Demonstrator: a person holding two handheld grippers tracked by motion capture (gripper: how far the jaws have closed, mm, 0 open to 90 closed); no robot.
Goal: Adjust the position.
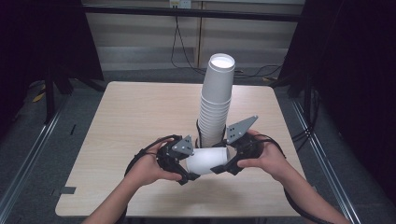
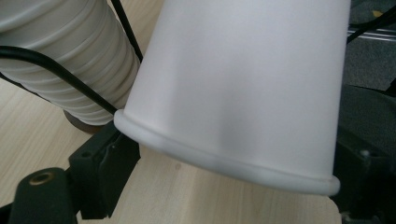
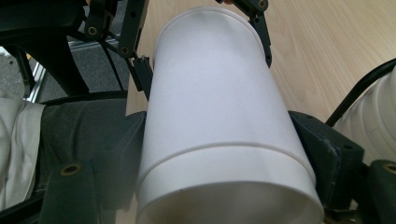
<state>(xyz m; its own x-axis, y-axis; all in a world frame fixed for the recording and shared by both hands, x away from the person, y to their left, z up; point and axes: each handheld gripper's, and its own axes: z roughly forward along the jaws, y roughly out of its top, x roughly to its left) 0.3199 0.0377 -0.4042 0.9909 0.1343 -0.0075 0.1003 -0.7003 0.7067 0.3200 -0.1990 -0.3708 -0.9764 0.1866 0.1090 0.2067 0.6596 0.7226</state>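
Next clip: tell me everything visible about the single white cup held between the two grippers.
The cup is plain white, paper by its look, tapered, with a rolled rim at the wide end and a recessed base. It lies on its side just above the table, in front of the tall stack of cups. The left gripper clamps the rim end, the right gripper the base end. No dents or marks show.

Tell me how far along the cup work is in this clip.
Done: a tall stack of cups stands upright on the table. In hand: one white cup lies sideways in front of the stack, clamped at its ends by the left hand-held gripper and the right hand-held gripper. Left: this cup is not on the stack; whether it goes on or was just pulled off cannot be told.
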